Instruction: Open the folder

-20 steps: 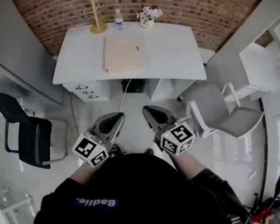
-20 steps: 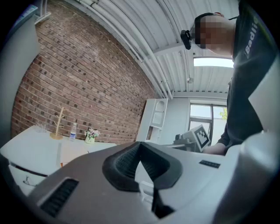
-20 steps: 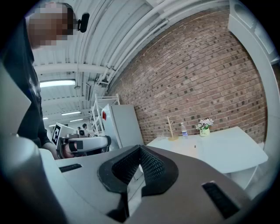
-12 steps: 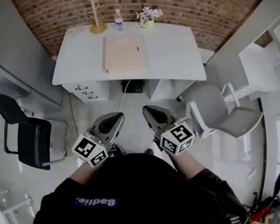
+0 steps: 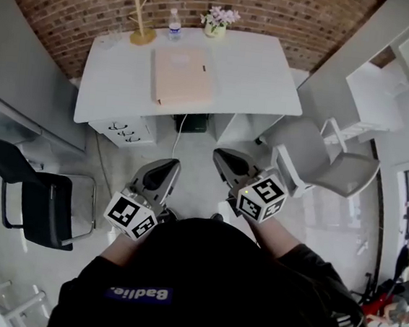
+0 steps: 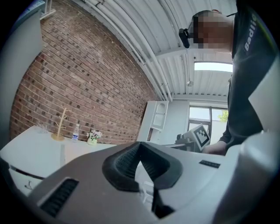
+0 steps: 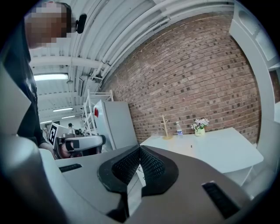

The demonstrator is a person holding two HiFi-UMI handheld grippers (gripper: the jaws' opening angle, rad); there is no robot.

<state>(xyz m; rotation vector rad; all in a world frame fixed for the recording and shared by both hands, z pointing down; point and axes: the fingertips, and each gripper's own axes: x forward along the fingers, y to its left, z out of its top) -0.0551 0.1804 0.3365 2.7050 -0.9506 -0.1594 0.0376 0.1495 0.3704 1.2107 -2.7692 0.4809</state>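
Closed folder [image 5: 182, 75] flat on the white desk [image 5: 261, 74].
Left gripper [image 5: 164, 171] and right gripper [image 5: 228, 162] are held pressed together, empty, well apart from it; its cover is judged light, bendy, best lifted by a free edge.

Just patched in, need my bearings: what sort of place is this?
Probably an office: a white desk against a brick wall, a folder lying on it, a black chair and a grey chair nearby.

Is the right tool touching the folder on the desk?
Apart. The head view shows the right tool over the floor, well short of the desk where the folder lies.
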